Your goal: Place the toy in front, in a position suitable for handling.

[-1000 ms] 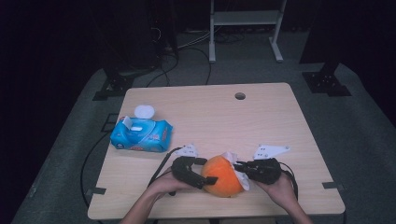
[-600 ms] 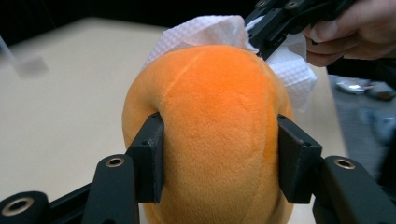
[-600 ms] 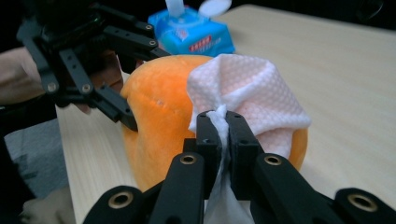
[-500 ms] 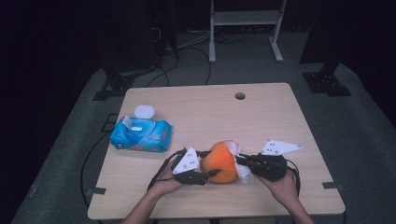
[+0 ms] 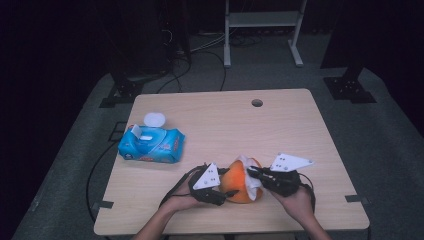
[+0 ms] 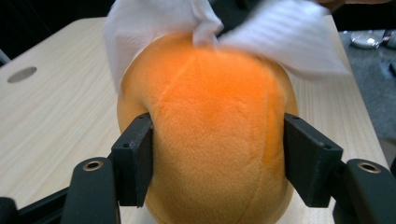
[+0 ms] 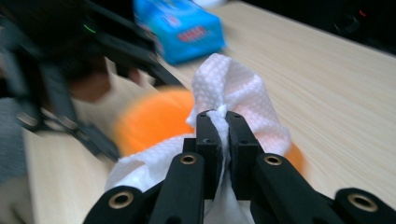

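Between the left fingers [image 6: 137,156], orange plush [image 6: 210,140], white wipe [image 7: 233,93] pinched by right fingers [image 7: 209,140]

Dim high view with dark surroundings; both close views brightly lit, their backgrounds and edges motion-blurred.

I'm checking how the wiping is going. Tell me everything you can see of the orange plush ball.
The orange plush ball is round, soft and fuzzy, with stitched seams. It rests on the wooden table near the front edge. The left gripper clamps its sides, its jaws having just shifted. A white wipe, pinched by the right gripper, drapes over its top.
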Tool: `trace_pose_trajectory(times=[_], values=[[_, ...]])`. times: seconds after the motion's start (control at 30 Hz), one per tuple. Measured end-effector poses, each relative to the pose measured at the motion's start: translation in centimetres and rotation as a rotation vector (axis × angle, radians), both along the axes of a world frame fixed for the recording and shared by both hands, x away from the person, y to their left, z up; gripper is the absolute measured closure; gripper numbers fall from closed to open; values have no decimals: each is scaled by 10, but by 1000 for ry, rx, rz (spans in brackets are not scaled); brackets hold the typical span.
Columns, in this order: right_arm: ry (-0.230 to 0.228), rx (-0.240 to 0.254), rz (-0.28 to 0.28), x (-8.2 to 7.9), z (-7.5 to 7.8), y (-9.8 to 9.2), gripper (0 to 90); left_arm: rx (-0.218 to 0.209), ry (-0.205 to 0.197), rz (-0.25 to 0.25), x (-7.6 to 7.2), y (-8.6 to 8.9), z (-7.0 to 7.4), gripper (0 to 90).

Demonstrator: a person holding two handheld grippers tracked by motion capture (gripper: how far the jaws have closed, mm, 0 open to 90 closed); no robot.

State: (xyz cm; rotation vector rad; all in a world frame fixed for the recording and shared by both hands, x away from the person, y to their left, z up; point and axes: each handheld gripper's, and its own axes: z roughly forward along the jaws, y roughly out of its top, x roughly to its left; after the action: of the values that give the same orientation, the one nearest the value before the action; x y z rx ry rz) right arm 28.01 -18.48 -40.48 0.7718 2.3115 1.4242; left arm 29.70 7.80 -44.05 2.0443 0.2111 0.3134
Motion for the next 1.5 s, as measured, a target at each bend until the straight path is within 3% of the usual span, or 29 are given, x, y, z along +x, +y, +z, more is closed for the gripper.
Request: trace_pose_trajectory(times=[0.13, 0.23, 0.27, 0.37, 0.4, 0.5, 0.57, 0.63, 0.7, 0.83, 0.9, 0.97, 1.03, 1.1, 1.23, 1.37, 1.5], values=[[86, -21, -14, 6, -11, -10, 847, -75, 129, 45, 9, 1, -1, 165], [89, -39, -10, 4, -10, -9, 847, -58, 167, 65, 11, 0, -3, 124], [90, -45, -8, 3, -9, -8, 846, -60, 161, 63, 10, 1, -3, 172], [52, -35, -10, -1, -5, -6, 846, -22, 57, 48, 3, -2, 4, 315], [13, -26, 14, -6, 1, -2, 846, -20, 45, 45, 1, -3, 6, 332], [-40, 23, 96, -18, 11, 14, 845, -32, 9, 16, -7, -11, 11, 353], [-69, 7, 128, -22, 13, 23, 844, -12, -33, -4, -12, -16, 15, 361], [-76, -34, 122, -20, 13, 23, 843, -23, -24, 1, -12, -15, 16, 368], [-56, -27, 100, -14, 11, 12, 845, -55, 24, 19, -8, -11, 14, 362], [-11, -41, 11, -3, 2, -10, 846, -116, 93, 66, 1, -7, 11, 216], [17, -19, 0, 2, -2, -15, 846, -116, 114, 81, 3, -7, 9, 161], [26, -30, -7, 4, 0, -16, 846, -94, 131, 77, 4, -9, 5, 164], [27, -34, -10, 4, 0, -14, 846, -79, 101, 73, 1, -9, 3, 308], [0, -29, -14, 1, 4, -12, 846, -70, 69, 81, -2, -11, 7, 377], [-47, 23, 60, -12, 17, -1, 846, -78, 28, 84, -10, -19, 13, 400], [-58, -6, 123, -21, 17, 20, 846, -62, -13, 74, -17, -26, 19, 406], [-54, 3, 78, -13, 17, 8, 846, -66, 2, 72, -15, -22, 16, 412]])
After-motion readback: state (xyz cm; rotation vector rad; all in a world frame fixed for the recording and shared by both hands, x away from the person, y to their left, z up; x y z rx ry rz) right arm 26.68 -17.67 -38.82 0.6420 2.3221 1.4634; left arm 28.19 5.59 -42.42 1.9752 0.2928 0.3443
